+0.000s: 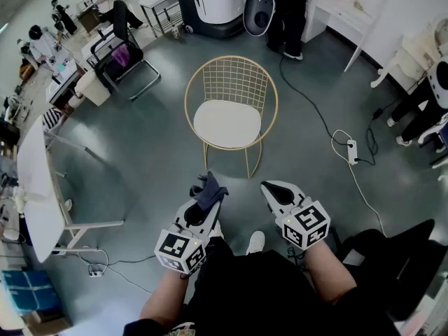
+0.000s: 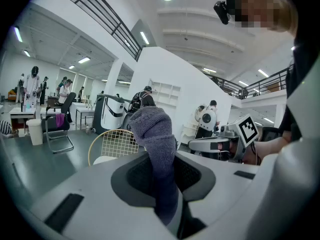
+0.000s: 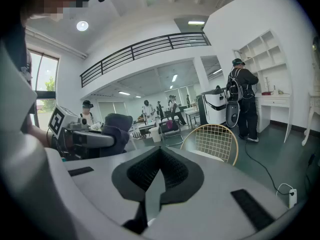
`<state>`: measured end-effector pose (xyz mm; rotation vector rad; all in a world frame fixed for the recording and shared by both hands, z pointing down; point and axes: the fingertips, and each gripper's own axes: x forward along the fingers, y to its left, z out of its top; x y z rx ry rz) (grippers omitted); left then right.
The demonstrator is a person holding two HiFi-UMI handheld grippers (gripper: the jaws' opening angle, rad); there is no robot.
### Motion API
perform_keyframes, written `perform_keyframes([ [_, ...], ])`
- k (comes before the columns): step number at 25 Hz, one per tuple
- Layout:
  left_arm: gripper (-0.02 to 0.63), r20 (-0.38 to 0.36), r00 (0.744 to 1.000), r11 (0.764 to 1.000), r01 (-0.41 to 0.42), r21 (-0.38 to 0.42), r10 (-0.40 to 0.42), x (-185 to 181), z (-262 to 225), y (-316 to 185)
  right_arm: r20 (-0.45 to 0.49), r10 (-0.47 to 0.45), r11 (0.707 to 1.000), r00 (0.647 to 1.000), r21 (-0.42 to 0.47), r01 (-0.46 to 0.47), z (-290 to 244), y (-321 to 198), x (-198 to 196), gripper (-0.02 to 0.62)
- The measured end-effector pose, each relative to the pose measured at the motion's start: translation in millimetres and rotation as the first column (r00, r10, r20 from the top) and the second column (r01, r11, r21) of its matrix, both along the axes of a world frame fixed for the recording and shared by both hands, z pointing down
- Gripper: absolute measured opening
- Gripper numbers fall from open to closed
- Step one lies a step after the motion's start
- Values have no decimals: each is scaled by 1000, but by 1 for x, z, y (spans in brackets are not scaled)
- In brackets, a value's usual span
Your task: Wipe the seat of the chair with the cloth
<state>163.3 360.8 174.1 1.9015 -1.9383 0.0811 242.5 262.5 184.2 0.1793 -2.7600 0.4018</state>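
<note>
Jaws of the left gripper [image 1: 204, 206] are clenched on a bunched grey cloth [image 2: 156, 144], most of which stands up loose above the pinch. The right gripper [image 3: 158, 178] is closed on nothing. Both hang in front of the person, well short of the gold wire chair [image 1: 231, 102], which stands alone on the grey floor with its pale round seat [image 1: 227, 123] bare and no wiping yet begun.

The likeliest trouble is in the grip: only a narrow part of the cloth seems to be held, so the drag of a firm stroke across the seat could pull it free, or leave the hard jaws rubbing the cushion instead of the fabric. The loose top could also snag on the wire back or the rim. The chair looks light on thin legs; pushed from one side with nothing steadying it, it may slide or tip. A black cable [image 1: 308, 98] trails across the floor just right of the chair, towards a power strip [image 1: 352, 151], and could catch a foot on the way in.
</note>
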Motion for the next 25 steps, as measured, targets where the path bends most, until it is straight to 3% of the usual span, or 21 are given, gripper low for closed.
perform_keyframes([
  [15, 98, -7, 1000, 999, -28, 15, 28, -32, -3, 10, -4, 41, 999, 999, 14, -41, -5, 6, -26, 12],
  [25, 98, -12, 998, 997, -66, 26, 66, -81, -6, 11, -7, 78, 997, 997, 26, -78, -10, 7, -73, 12],
])
